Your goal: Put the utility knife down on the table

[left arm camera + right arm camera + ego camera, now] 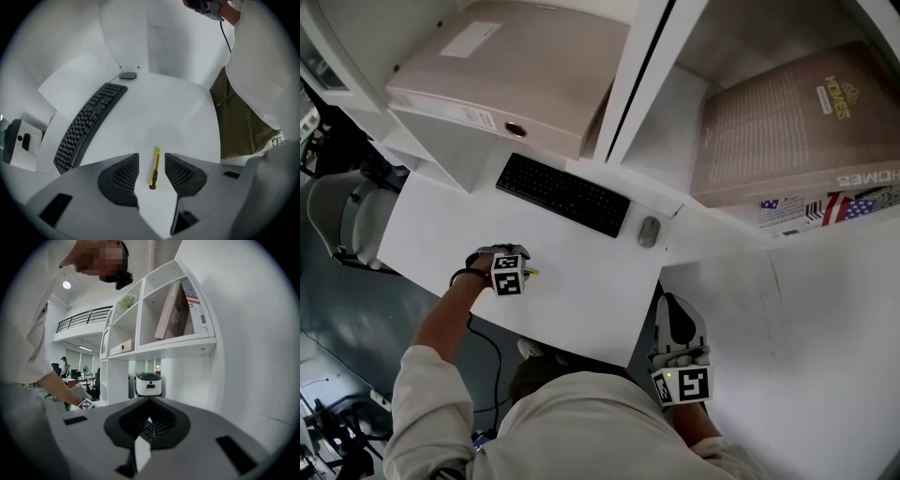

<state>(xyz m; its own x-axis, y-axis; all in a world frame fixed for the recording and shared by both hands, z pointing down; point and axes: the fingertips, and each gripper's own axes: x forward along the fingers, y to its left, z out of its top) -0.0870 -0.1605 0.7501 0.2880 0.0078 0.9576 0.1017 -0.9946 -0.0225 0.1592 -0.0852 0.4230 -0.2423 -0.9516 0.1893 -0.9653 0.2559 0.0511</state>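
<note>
Raise your wide-open left gripper (152,160) straight off the utility knife (154,169) on the table (164,108) without brushing it; your right gripper (149,422) sits closed, empty.

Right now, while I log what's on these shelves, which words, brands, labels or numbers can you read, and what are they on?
"HOMES": on the brown box, printed sideways beside a small logo.
"HOMES": again along that box's lower edge, upside down.
Fine print on the box face: too small to read.
Flag-striped label on the box: its text is too small to read.
White label on the beige binder: blurred.
Keyboard key legends: too small to read.
</note>
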